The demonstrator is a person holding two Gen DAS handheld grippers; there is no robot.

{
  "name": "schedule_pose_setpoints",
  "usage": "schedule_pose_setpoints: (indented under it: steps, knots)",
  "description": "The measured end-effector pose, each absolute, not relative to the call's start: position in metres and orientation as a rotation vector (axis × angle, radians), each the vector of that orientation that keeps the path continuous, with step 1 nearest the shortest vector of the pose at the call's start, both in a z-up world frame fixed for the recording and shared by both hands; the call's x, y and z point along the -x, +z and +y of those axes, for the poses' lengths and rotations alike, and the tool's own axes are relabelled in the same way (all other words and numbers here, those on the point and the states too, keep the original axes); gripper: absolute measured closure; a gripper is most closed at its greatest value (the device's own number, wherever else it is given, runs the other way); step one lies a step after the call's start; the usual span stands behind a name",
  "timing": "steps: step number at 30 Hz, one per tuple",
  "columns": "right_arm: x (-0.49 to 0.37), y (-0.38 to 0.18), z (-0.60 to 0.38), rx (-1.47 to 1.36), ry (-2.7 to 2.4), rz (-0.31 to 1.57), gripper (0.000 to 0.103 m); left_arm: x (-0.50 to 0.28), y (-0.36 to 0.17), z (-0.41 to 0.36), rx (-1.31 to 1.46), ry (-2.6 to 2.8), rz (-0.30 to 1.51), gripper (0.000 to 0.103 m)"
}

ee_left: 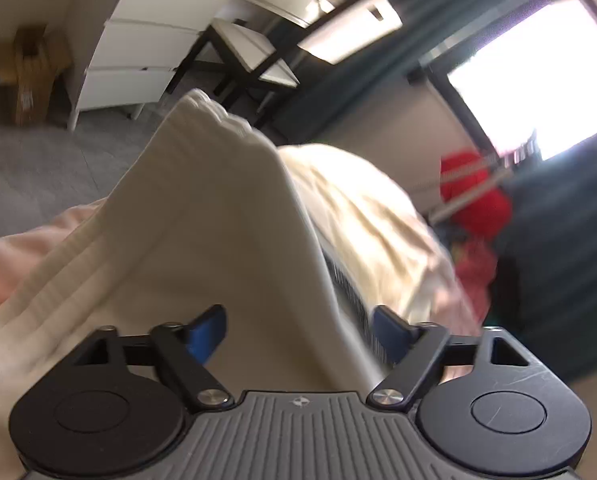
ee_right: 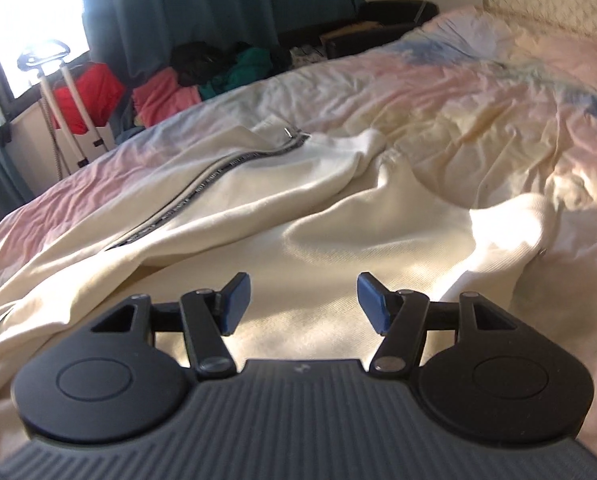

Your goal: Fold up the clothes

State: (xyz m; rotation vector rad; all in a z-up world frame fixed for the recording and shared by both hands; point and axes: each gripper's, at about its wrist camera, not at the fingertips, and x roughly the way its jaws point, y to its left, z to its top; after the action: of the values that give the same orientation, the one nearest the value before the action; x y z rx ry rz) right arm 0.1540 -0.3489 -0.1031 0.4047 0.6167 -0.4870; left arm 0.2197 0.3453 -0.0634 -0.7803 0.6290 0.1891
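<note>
A cream zip-up jacket (ee_right: 266,184) lies spread and rumpled on the bed, its dark zipper (ee_right: 202,192) running diagonally and a ribbed cuff (ee_right: 510,220) at the right. My right gripper (ee_right: 302,304) hovers open just above the jacket's near part, nothing between its blue pads (ee_right: 234,300). In the left wrist view the image is blurred. A cream panel of the jacket (ee_left: 218,220) with a ribbed hem (ee_left: 214,116) rises in front of my left gripper (ee_left: 298,332). The fabric and a strip of zipper (ee_left: 354,300) run between its widely spread blue pads (ee_left: 206,332), which stand open.
The bed (ee_right: 478,92) wears a wrinkled pastel sheet. Beyond its far edge are piled red and green clothes (ee_right: 166,96), a red bag (ee_right: 86,96), teal curtains and a bright window (ee_left: 538,80). A white dresser (ee_left: 138,48), a dark-framed chair (ee_left: 254,56) and grey carpet lie to the left.
</note>
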Motion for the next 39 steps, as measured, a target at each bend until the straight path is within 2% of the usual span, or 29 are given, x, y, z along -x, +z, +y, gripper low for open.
schedule_pose_setpoints:
  steps: [2, 3, 7, 12, 15, 16, 17, 19, 21, 24, 28, 33, 39]
  knots:
    - [-0.161, -0.109, -0.350, -0.412, -0.510, 0.628, 0.041, -0.238, -0.072, 0.377, 0.884, 0.212, 0.624, 0.087]
    - [-0.165, -0.111, -0.351, -0.415, -0.521, 0.633, 0.041, -0.247, -0.074, 0.389, 0.911, 0.226, 0.620, 0.096]
    - [-0.176, -0.118, -0.348, -0.402, -0.560, 0.628, 0.041, -0.270, -0.045, 0.399, 0.751, 0.294, 0.590, 0.098]
    - [-0.184, -0.119, -0.349, -0.374, -0.575, 0.616, 0.041, -0.299, -0.046, 0.402, 0.639, 0.374, 0.689, 0.098]
    - [-0.186, -0.119, -0.350, -0.376, -0.568, 0.620, 0.041, -0.297, -0.052, 0.398, 0.583, 0.362, 0.713, 0.092]
    - [-0.185, -0.119, -0.350, -0.379, -0.564, 0.622, 0.041, -0.290, -0.052, 0.398, 0.580, 0.357, 0.708, 0.083]
    - [-0.185, -0.119, -0.351, -0.383, -0.559, 0.623, 0.041, -0.283, -0.052, 0.395, 0.576, 0.357, 0.712, 0.061]
    - [-0.184, -0.117, -0.353, -0.391, -0.547, 0.625, 0.041, -0.271, -0.045, 0.386, 0.547, 0.360, 0.725, 0.042]
    - [-0.181, -0.113, -0.355, -0.405, -0.538, 0.619, 0.041, -0.249, -0.034, 0.379, 0.518, 0.347, 0.735, 0.038]
    - [-0.175, -0.107, -0.361, -0.445, -0.520, 0.614, 0.041, -0.206, -0.019, 0.370, 0.500, 0.339, 0.760, 0.023]
    - [-0.161, -0.097, -0.375, -0.511, -0.496, 0.602, 0.041, -0.125, -0.003, 0.364, 0.548, 0.363, 0.837, 0.021]
    - [-0.131, -0.082, -0.394, -0.592, -0.475, 0.564, 0.041, -0.016, -0.005, 0.369, 0.904, 0.424, 0.871, 0.016]
    - [-0.100, -0.066, -0.417, -0.682, -0.438, 0.529, 0.041, 0.043, -0.034, 0.362, 1.085, 0.487, 0.874, 0.016]
